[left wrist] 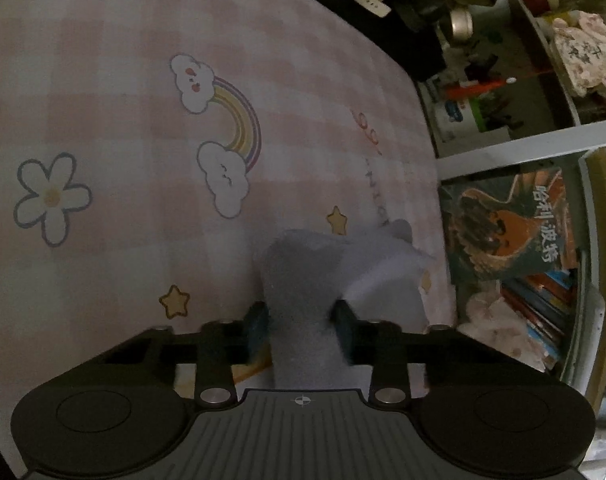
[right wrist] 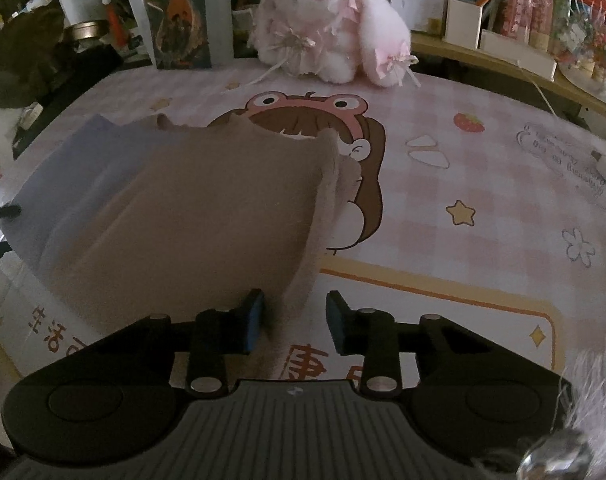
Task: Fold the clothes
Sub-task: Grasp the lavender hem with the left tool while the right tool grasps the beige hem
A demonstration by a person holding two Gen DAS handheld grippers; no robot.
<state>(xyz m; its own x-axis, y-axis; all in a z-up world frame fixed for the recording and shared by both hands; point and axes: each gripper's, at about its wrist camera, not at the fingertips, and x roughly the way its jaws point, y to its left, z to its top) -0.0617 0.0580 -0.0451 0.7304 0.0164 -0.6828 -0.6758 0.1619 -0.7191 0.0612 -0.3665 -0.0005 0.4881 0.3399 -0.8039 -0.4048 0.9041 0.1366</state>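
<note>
The left tongs (left wrist: 301,330) are clenched on a bunched edge of a pale lavender-grey garment (left wrist: 303,280), a thick gather of cloth pinched between the two pads and rising ahead of them in a soft hump that sags back toward the pink checked counter cover (left wrist: 123,80); beyond and to the left of these tongs lie only the printed rainbow and flower of that cover. The fabric looks fleecy and light, limp with no stiffness of its own, so it will likely drape and fold wherever it is unsupported, and its nap should give the pads a good hold with little risk of slipping. Seen from the right wrist, the same garment shows its beige side (right wrist: 207,216) with the lavender face (right wrist: 83,168) peeping out to the left, lifted as a slack sheet ahead and left of the right tongs (right wrist: 293,322). These tongs stand released: a hem edge hangs down between the pads, just beside the left one, with a plain gap to the right pad. A sound hold would probably be on that doubled hem near a corner, taking both layers, since a single layer of such soft stuff may pull free or stretch. A pink plush toy (right wrist: 327,28) sits well beyond, against the bookshelf (right wrist: 503,8).
</note>
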